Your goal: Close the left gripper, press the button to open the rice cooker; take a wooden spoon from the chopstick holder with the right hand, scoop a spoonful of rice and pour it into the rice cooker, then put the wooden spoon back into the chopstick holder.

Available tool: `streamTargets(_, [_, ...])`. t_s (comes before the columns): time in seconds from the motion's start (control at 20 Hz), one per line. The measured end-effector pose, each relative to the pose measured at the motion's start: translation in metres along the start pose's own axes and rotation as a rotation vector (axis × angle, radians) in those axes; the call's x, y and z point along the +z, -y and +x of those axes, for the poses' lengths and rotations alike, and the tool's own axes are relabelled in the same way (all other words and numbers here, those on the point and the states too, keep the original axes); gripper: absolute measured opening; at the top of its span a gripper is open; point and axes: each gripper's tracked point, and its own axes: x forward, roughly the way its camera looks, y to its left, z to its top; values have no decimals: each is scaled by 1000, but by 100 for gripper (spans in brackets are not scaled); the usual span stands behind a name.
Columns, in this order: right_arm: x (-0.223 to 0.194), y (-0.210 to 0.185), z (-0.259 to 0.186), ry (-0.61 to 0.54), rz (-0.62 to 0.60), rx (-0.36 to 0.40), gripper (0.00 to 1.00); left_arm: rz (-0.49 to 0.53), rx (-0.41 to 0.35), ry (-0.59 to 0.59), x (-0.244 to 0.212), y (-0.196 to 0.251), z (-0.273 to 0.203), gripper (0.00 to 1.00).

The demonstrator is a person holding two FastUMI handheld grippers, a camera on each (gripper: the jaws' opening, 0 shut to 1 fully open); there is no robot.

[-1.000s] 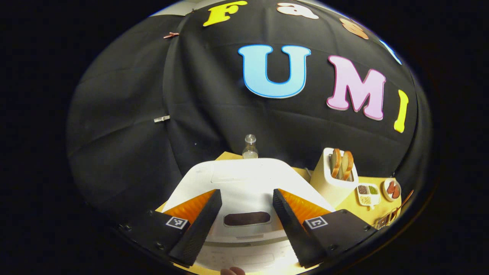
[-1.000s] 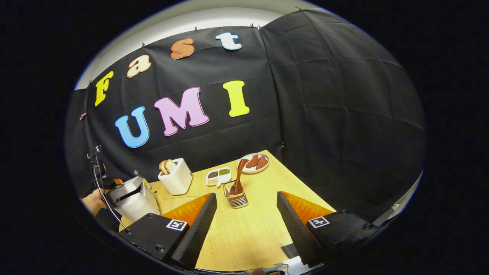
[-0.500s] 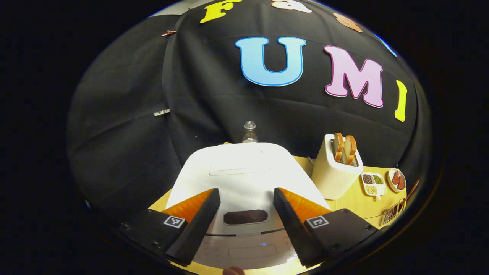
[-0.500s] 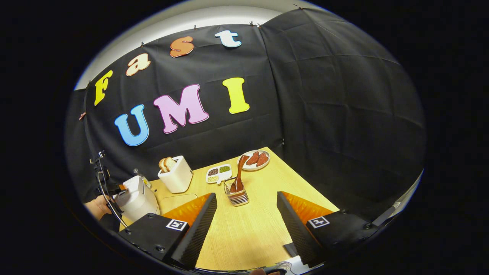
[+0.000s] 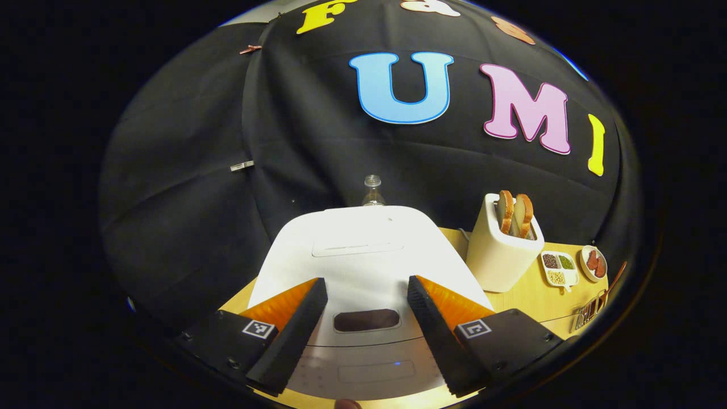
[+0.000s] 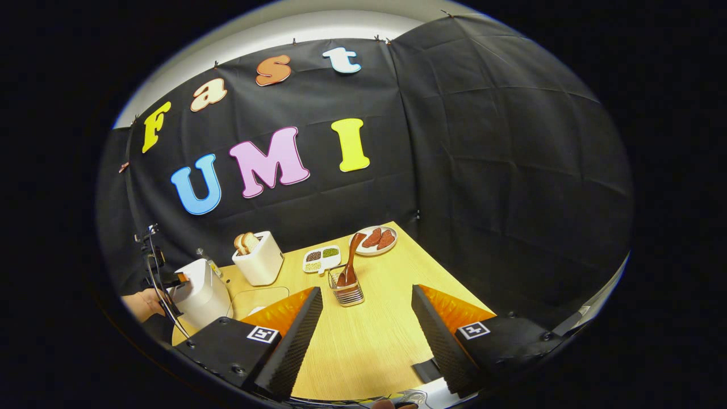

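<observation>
Up close, the left gripper (image 5: 366,335) hangs spread over the closed cooker (image 5: 363,255), its dark button (image 5: 366,320) between the fingers; a bottle (image 5: 372,190) stands behind; the toaster (image 5: 502,244) holds two slices. Meanwhile the right gripper (image 6: 363,341) is spread above bare table (image 6: 363,341); beyond, the holder (image 6: 346,291) keeps the spoon (image 6: 351,255) upright; farther, a plate (image 6: 375,240).

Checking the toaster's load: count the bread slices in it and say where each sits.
2, both upright in the white toaster right of the rice cooker: one slice on the left, the other beside it. Any deeper in the slots would be hidden.
</observation>
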Motion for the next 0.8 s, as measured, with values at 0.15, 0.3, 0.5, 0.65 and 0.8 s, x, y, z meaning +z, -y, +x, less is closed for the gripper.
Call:
streamTargets(0.15, [6,-3,-2,11,9,6,98,5,2,23,-1,0,-6,100])
streamTargets(0.3, [14,-10,-2,33,-14,19,98,-13,-27,59,-1,3,-19,99])
streamTargets(0.5, [26,-25,0,60,-64,40,98,-17,-124,108,1,14,-50,96])
streamTargets(0.65, [34,-38,7,83,-106,56,98,3,-180,156,6,17,-81,96])
streamTargets(0.8, [44,-55,13,103,-140,90,98,34,-247,216,15,24,-119,96])
